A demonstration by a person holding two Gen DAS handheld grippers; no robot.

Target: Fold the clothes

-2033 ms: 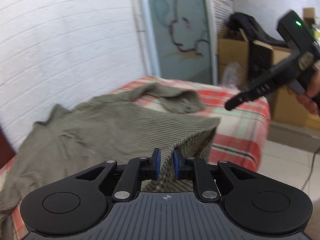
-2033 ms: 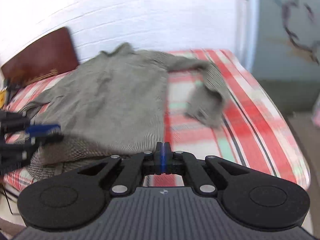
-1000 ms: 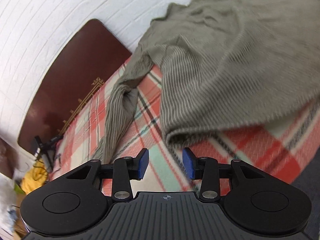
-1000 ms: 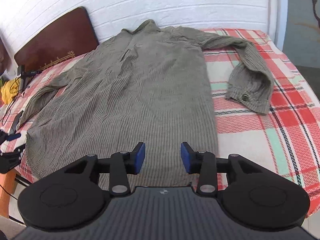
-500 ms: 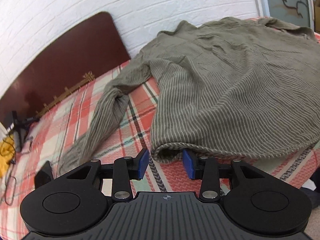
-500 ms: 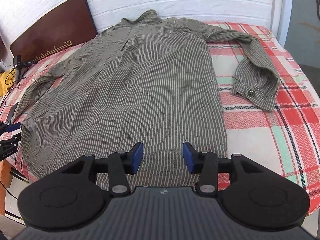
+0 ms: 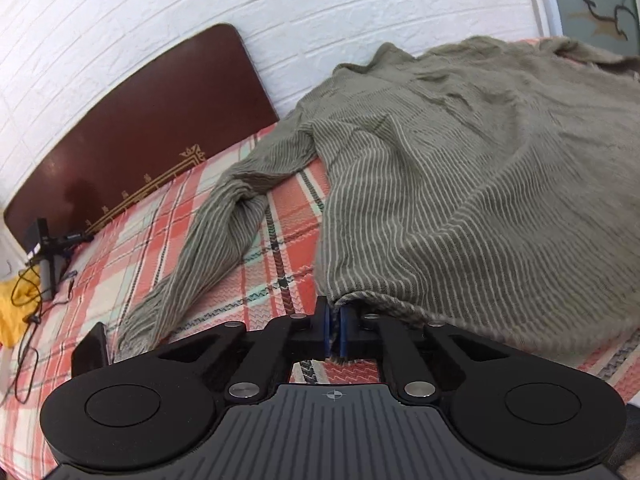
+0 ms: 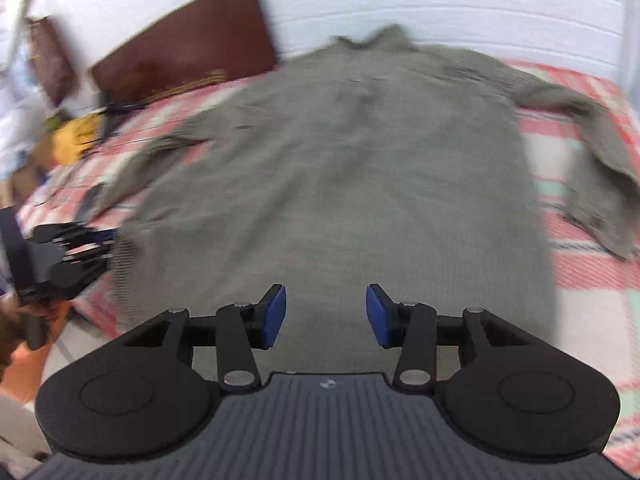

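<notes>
Left gripper (image 7: pixel 335 326) has its blue pads pinched on the near hem corner of the striped shirt (image 7: pixel 460 168), which lies spread on the plaid bedspread (image 7: pixel 160 240). Right gripper (image 8: pixel 326 314), jaws just widening with nothing between them, hovers over the shirt's hem. Beyond the shirt's collar stands a dark headboard (image 7: pixel 140 120); beside its sleeve (image 7: pixel 216 248) lie a black stand (image 7: pixel 46 252) and cable.

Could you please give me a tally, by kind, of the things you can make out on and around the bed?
Olive-green striped fabric shirt: 1
Red plaid bed cover: 1
Dark brown wooden headboard: 1
Yellow cloth: 1
Small black stand with cables: 1
Hand-held tools, left tool and right tool: 2
Total: 7
</notes>
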